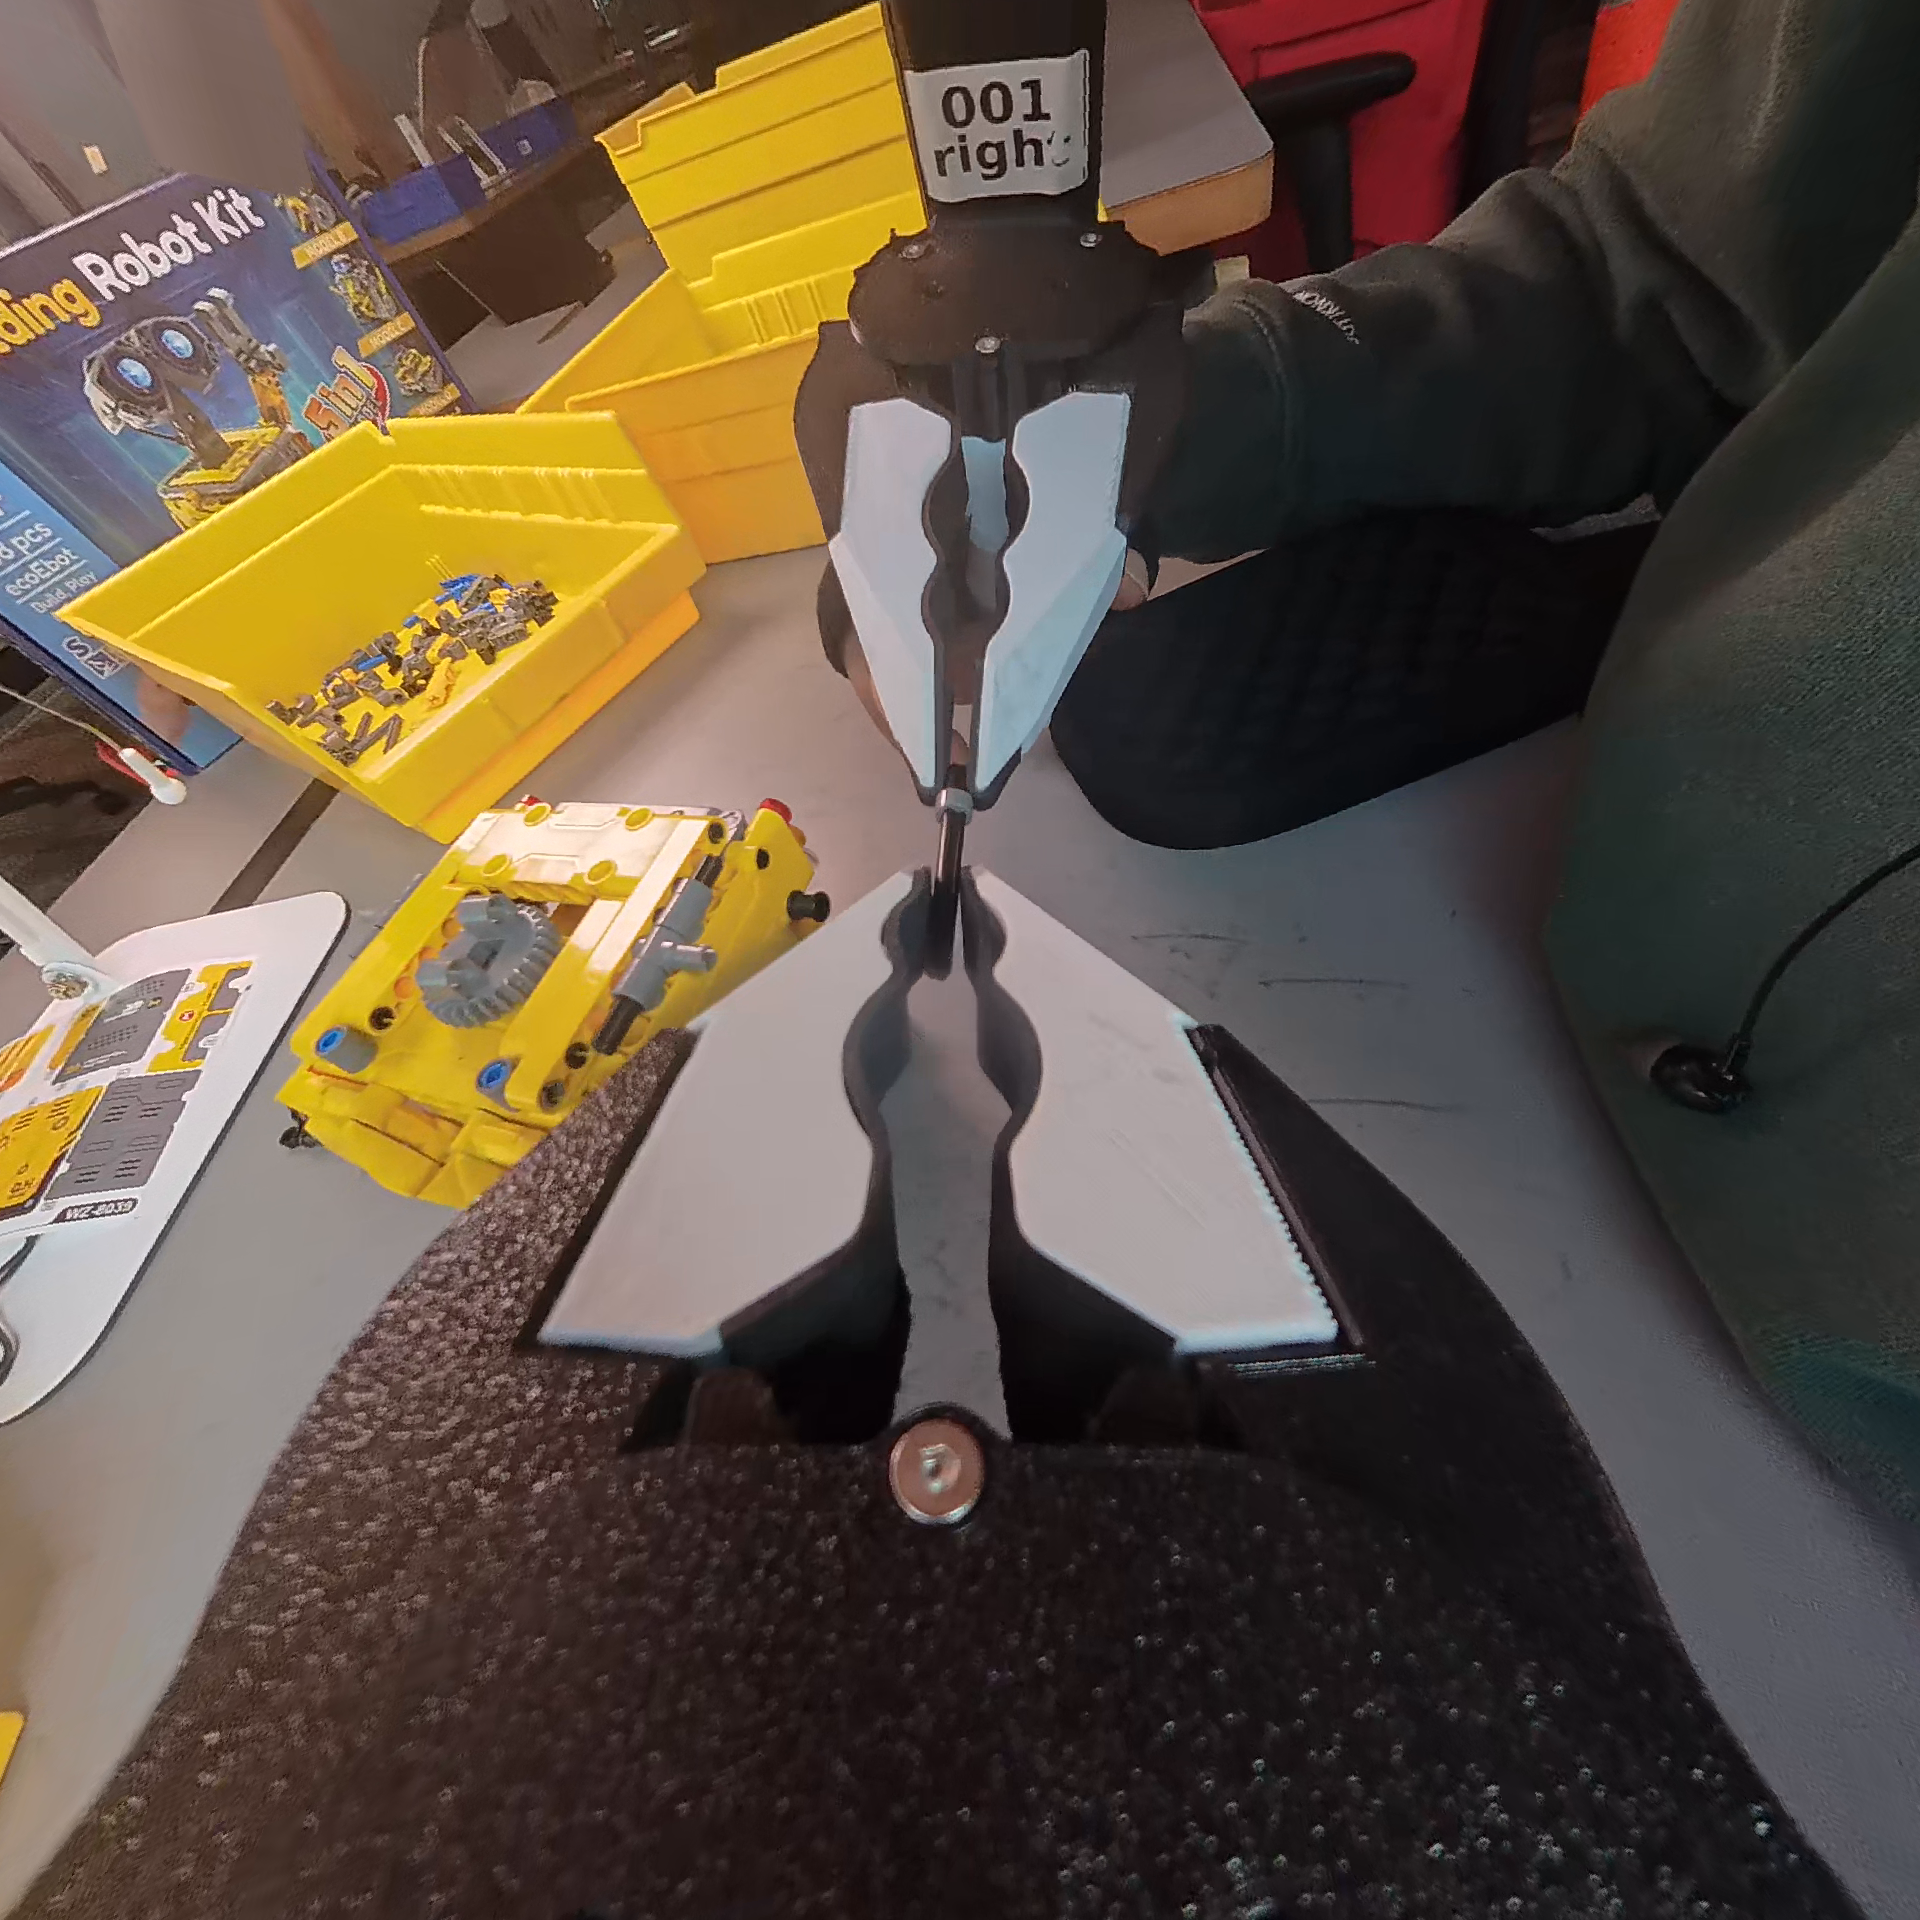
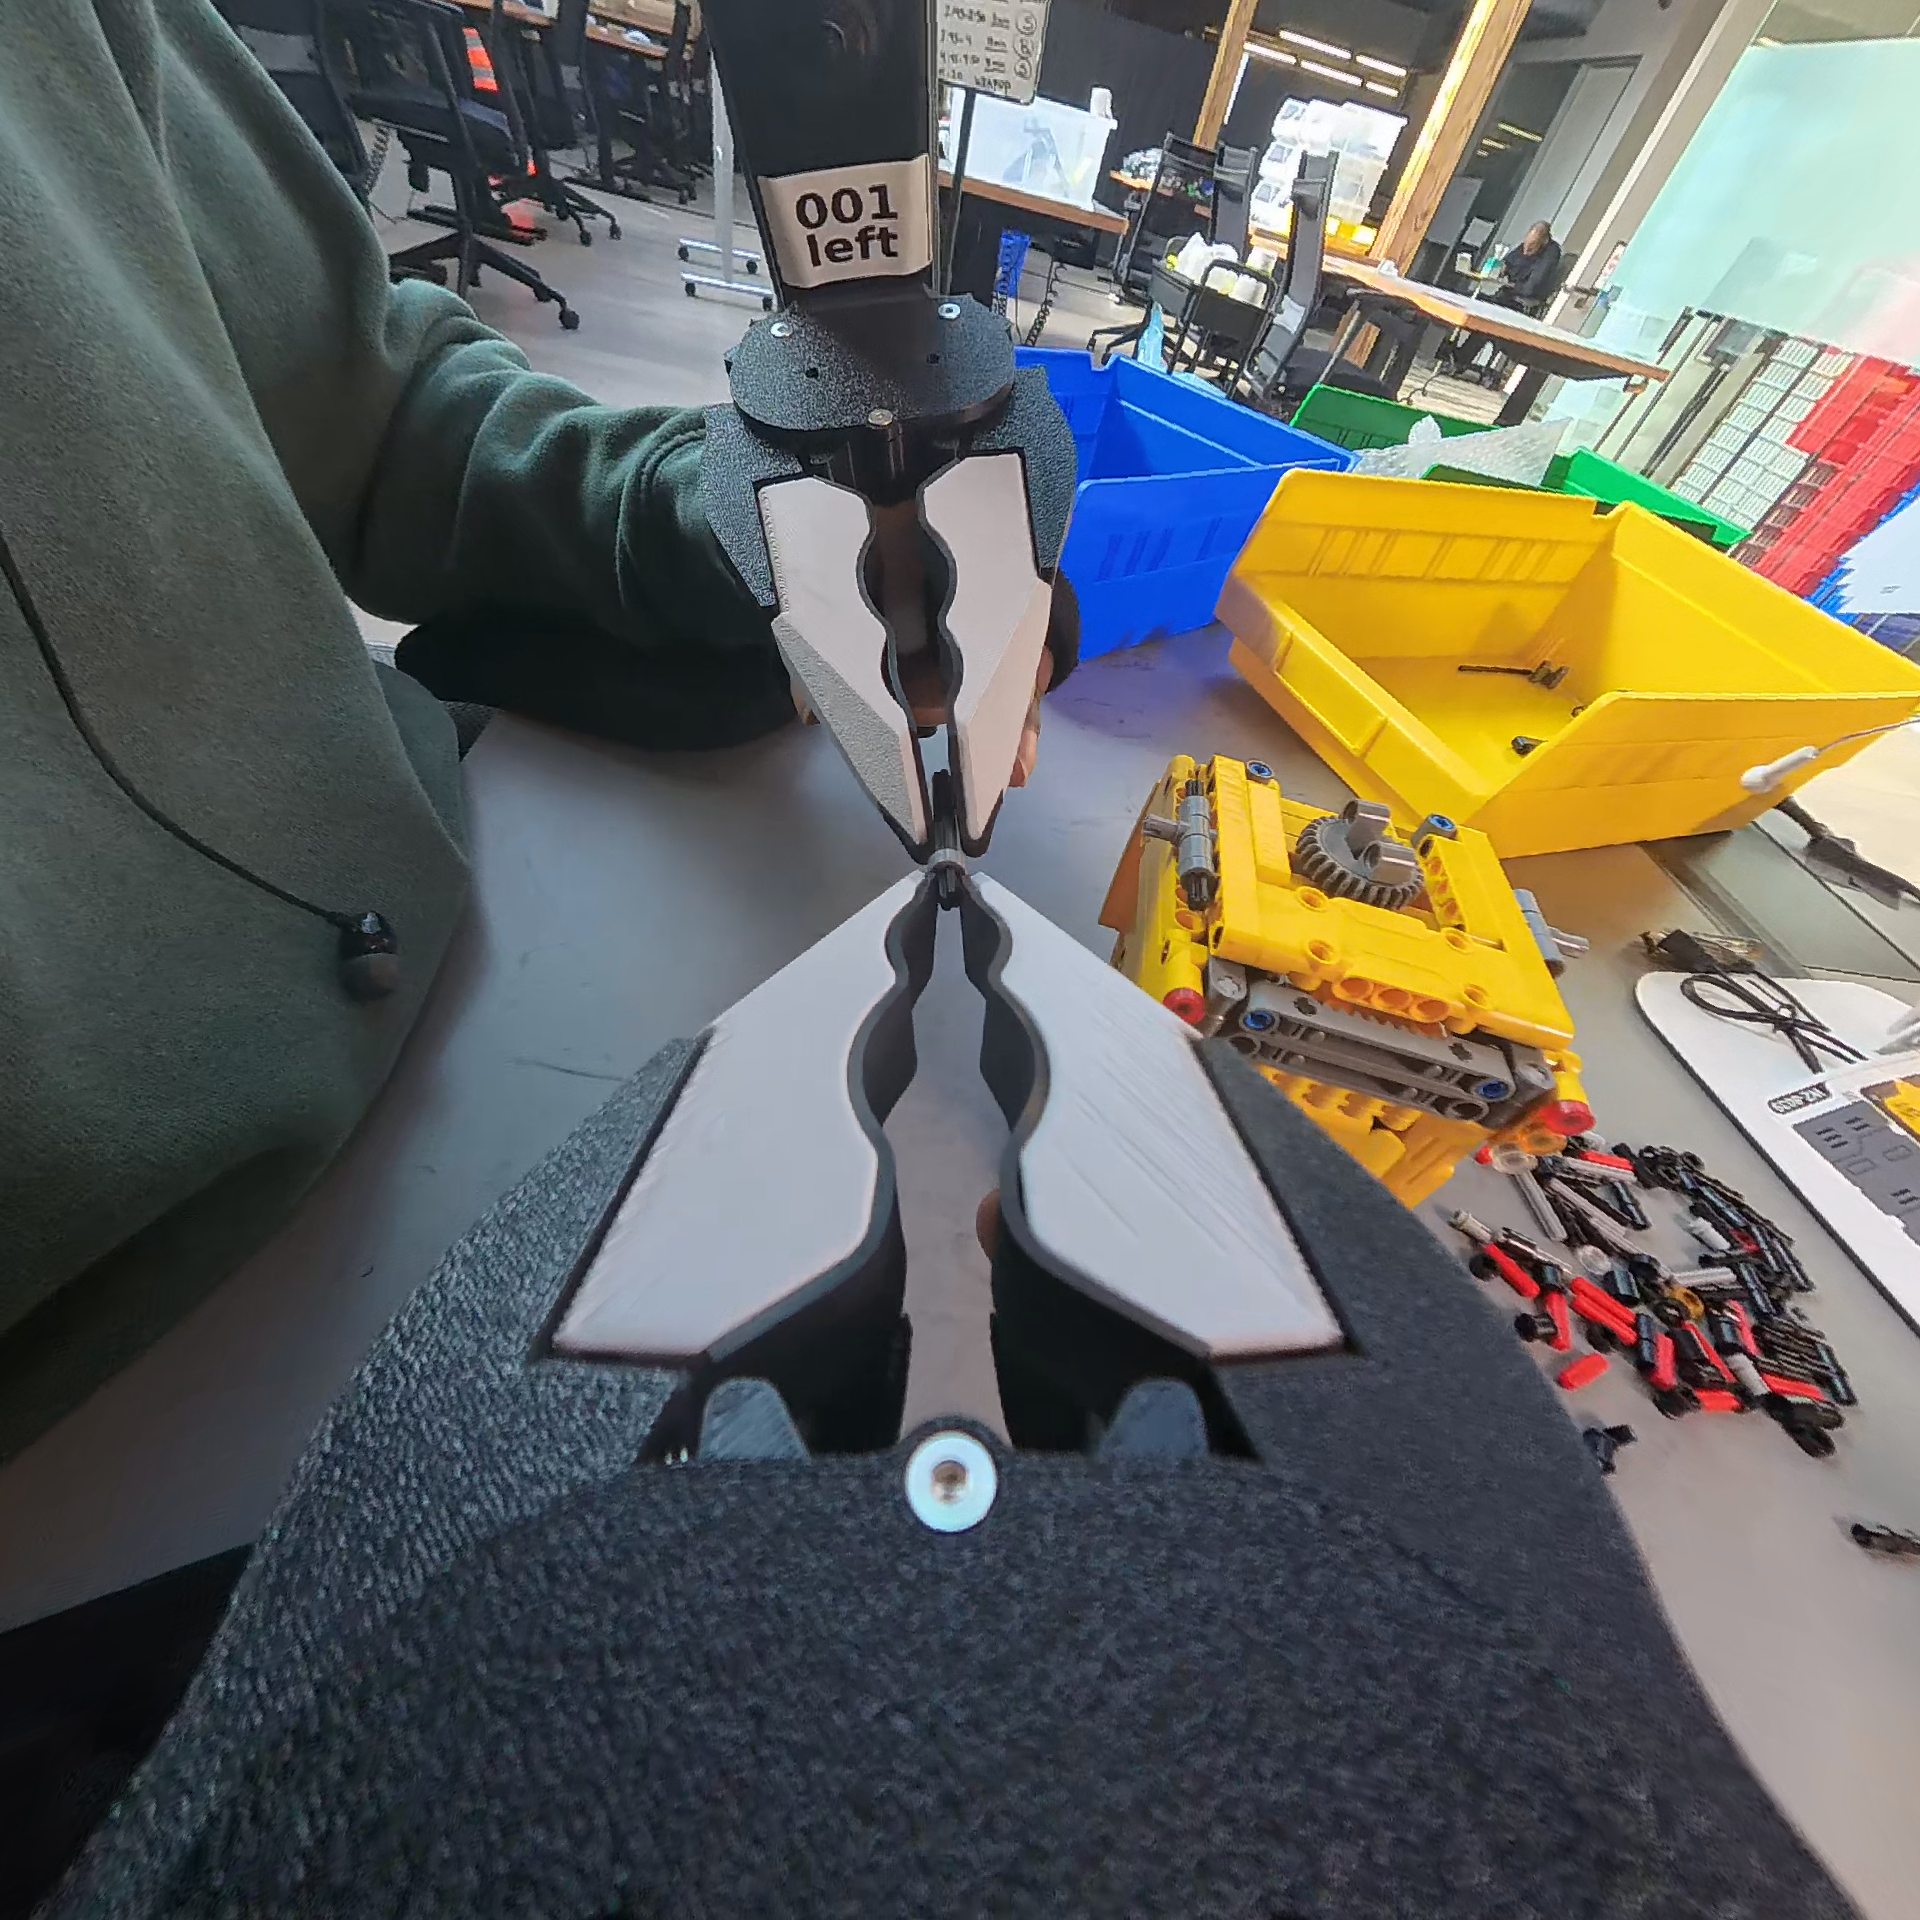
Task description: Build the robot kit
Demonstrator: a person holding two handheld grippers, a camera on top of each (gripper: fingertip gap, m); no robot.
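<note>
Left wrist view has the two grippers meeting tip to tip over the grey tabletop (image 1: 1299, 935), both pinched on the same thin black plastic axle pin with a small silver-grey collar (image 1: 948, 831). The left gripper (image 1: 940, 894) is closed down to a sliver on the near end, and the right gripper (image 1: 951, 795) comes in from the far side, clamped on the collar end. So the pin's long axis runs straight near-to-far along both sets of fingers, held in the air between them, neither hand nearer than the other.

The right wrist view shows it mirrored: right gripper (image 2: 948, 896) squeezed on the pin (image 2: 945, 847), left gripper (image 2: 943, 836) opposite.

Just left of the tips in the left view sits a chunky yellow brick-built chassis with a grey bevel gear on top (image 1: 540, 987). Beyond it is a yellow plastic parts bin holding small dark and blue pieces (image 1: 416, 623), more stacked yellow bins (image 1: 748, 208) farther back, and a blue cardboard kit box with a robot picture (image 1: 187, 395) at far left. A white printed instruction sheet (image 1: 125, 1091) lies at near left.

The right view adds a loose scatter of red, black and grey connector pins (image 2: 1662, 1278) on the table and a blue plastic bin (image 2: 1174, 488) behind.

Each gripper carries a white printed sticker, and the box and sheet have writing too.
</note>
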